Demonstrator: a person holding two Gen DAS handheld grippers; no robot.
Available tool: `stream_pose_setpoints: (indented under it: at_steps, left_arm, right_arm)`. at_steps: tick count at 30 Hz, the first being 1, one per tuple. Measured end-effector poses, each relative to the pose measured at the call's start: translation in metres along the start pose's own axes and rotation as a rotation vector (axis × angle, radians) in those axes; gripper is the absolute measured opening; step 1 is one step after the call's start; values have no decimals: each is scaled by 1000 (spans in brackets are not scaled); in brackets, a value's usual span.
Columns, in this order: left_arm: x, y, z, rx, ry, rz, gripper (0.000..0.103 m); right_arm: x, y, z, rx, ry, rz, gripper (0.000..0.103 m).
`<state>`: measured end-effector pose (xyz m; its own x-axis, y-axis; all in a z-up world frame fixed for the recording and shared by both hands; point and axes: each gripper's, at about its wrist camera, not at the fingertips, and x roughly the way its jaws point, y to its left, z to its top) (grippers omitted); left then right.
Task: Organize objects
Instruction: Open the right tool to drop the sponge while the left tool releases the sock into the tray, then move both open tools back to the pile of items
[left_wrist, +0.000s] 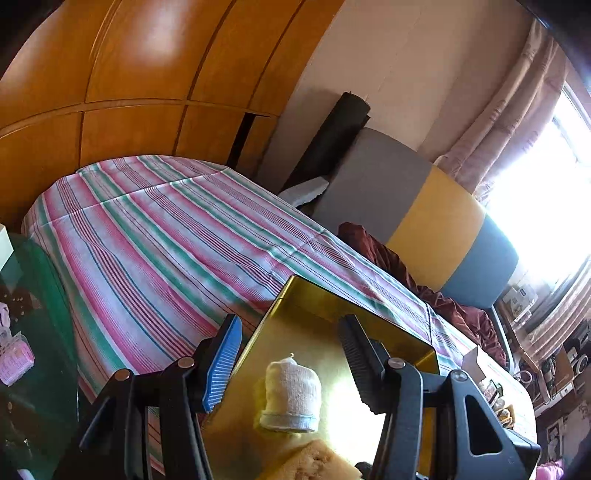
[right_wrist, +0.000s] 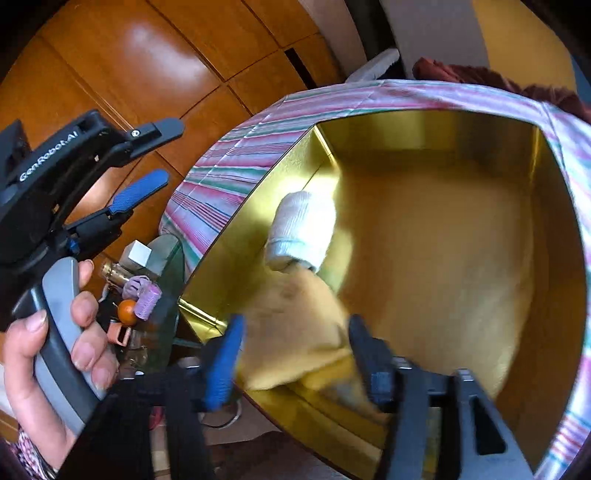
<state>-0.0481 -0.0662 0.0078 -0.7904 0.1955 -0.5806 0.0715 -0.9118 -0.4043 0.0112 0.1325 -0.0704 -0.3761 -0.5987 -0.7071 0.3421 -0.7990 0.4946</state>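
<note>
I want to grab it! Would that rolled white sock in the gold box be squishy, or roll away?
The rolled white sock looks like soft knit, so probably squishy and light. It is rounded, so a push might roll it on the gold box, whose floor looks shiny.

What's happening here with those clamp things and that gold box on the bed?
A person is tidying small things into a gold box that sits on a striped bedspread. A rolled white sock and a yellow cloth already lie inside. The right gripper hangs open over the cloth, gripping nothing. The left gripper, held in a hand, is open and empty above the box.
</note>
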Motion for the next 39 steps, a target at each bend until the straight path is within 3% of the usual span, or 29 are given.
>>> stream_pose_setpoints:
  at_steps: [9,17,24,39]
  left_arm:
    - [0,-14,-12,19,23,-51,56]
    - [-1,-36,-26,72,60,-107,56]
    - [10,-58,-45,120,159,-166,56]
    - [-11,-134,-92,339,240,-391,61]
  right_arm:
    - [-48,-1,2,-55,-172,-105,73]
    - [-83,-19,7,-31,-236,-168,76]
    - [-119,-42,-5,-23,-297,-281,76]
    - [-170,-133,-67,147,-277,-467,76]
